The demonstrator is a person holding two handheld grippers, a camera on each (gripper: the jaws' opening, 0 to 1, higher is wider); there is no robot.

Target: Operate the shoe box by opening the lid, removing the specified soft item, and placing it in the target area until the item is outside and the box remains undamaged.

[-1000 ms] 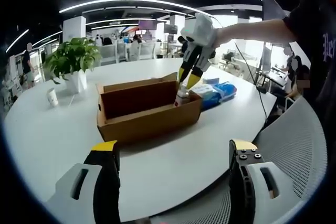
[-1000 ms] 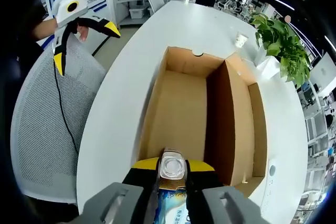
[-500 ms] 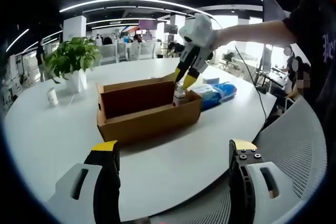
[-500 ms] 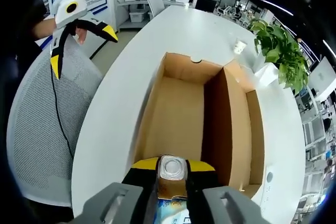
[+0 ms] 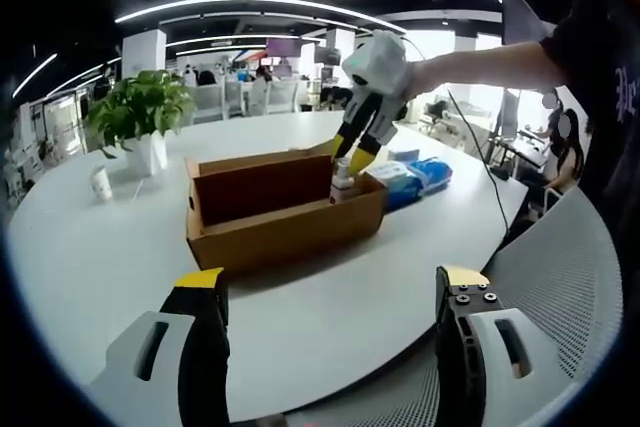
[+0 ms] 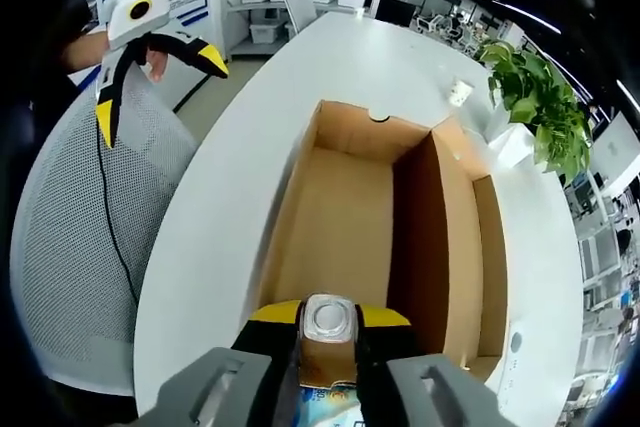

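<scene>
Cardboard, plain brown and thin-walled, makes up the shoe box (image 5: 283,206), which sits open on the white worktop (image 5: 90,257), its lid folded back alongside it on the plant side. From where I stand the right tongs (image 6: 327,319) are clenched on the item (image 6: 325,342), a small brown-wrapped pack with a pale, shiny round cap on top and a blue printed label lower down; the yellow jaw tips press on it from either side just under the cap. In the left gripper view that same pack (image 5: 343,185) hangs at the end of the box nearest the blue packets (image 5: 415,177), at about rim height, so I judge it to be partly lifted but not yet clear of the box wall. It looks light, and if it is as soft as the task says, it should give under pressure, so a grip high on the body, where the tongs sit now, seems sensible; squeezing harder could crumple it, and the glossy cap looks like a poor place to hold. The box walls look easy to dent or drag, so the pack should rise straight up past the rim. The left tongs (image 5: 330,297) are released, jaws spread wide, hovering off the near edge of the worktop above a mesh chair back (image 5: 560,277). A potted plant (image 5: 142,115) and a paper cup (image 5: 99,185) stand toward the far left edge, well apart from the box.
</scene>
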